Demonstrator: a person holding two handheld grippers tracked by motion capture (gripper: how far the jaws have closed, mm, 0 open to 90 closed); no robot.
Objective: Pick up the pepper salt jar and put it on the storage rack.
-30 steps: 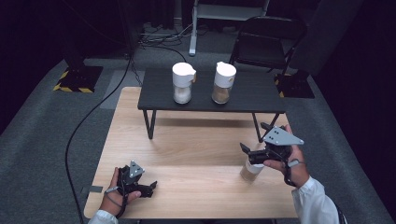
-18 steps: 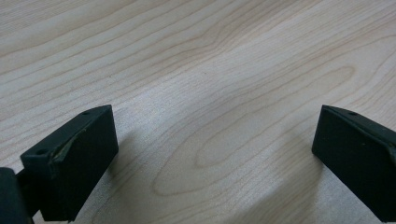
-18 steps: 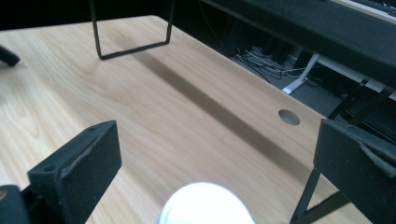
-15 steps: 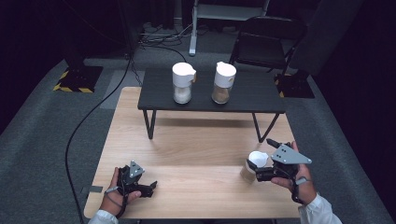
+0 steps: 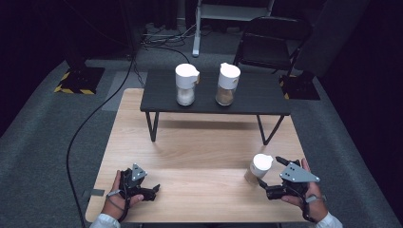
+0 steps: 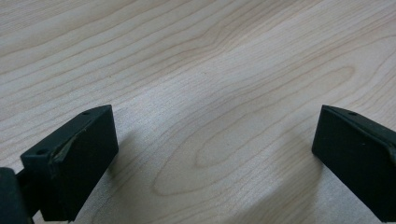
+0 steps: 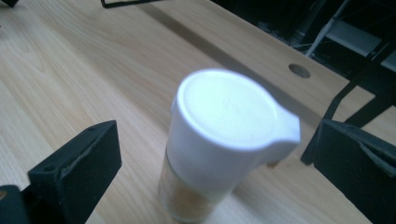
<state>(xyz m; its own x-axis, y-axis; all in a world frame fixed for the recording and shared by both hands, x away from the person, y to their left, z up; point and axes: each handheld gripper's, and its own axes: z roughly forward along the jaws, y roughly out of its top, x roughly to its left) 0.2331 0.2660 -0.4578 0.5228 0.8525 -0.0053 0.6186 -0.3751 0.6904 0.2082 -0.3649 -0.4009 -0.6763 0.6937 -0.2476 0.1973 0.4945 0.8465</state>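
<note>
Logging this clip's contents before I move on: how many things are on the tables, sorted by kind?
White-capped jars: 3 (one by the right gripper at, two on the black bench at and)
Black bench: 1
Grippers: 2, the left gripper too
Total: 6

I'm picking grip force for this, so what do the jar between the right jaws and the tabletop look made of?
The jar: its body looks like clear glass or plastic, since brownish grains show through; which one I cannot tell. Its white cap looks like smooth, matte moulded plastic with a pouring lip. The tabletop looks like pale wood or a wood-look laminate, with visible grain and a satin sheen.
</note>
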